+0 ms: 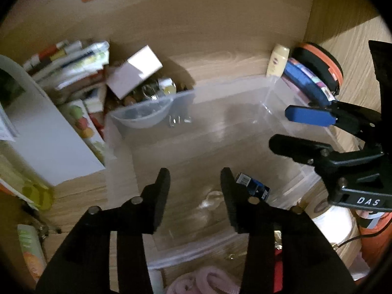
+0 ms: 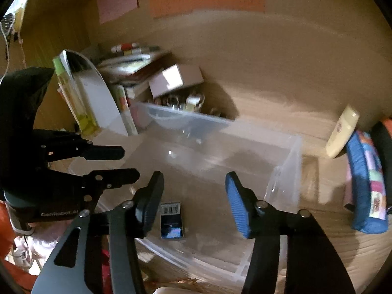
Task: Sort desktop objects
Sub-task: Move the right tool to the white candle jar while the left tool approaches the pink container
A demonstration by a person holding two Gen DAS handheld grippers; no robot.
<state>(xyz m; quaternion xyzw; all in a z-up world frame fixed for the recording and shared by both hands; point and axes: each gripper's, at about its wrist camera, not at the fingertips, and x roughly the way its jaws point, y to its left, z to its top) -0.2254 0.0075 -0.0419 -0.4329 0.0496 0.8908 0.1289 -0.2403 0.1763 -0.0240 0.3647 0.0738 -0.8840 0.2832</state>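
Observation:
A clear plastic bin [image 1: 232, 84] [image 2: 294, 152] stands on the wooden desk. On its floor near the front lies a small dark blue box [image 1: 253, 187] [image 2: 172, 220] with a barcode. My left gripper [image 1: 196, 196] [image 2: 127, 164] hovers over the bin's front part, open, with nothing between its black fingers. My right gripper [image 2: 196, 203] [image 1: 291, 132], with blue pads, is open too and hangs above the box without touching it. In the left wrist view the box shows just right of the left gripper's right finger.
Behind the bin's left corner are a book stack [image 1: 71, 61], a white carton [image 1: 137, 71], a clear bowl [image 1: 144, 116] and small jars. A cream bottle [image 2: 341, 134] and a blue pencil case [image 2: 367, 183] lie right of the bin. A pink cloth [image 1: 205, 281] lies in front.

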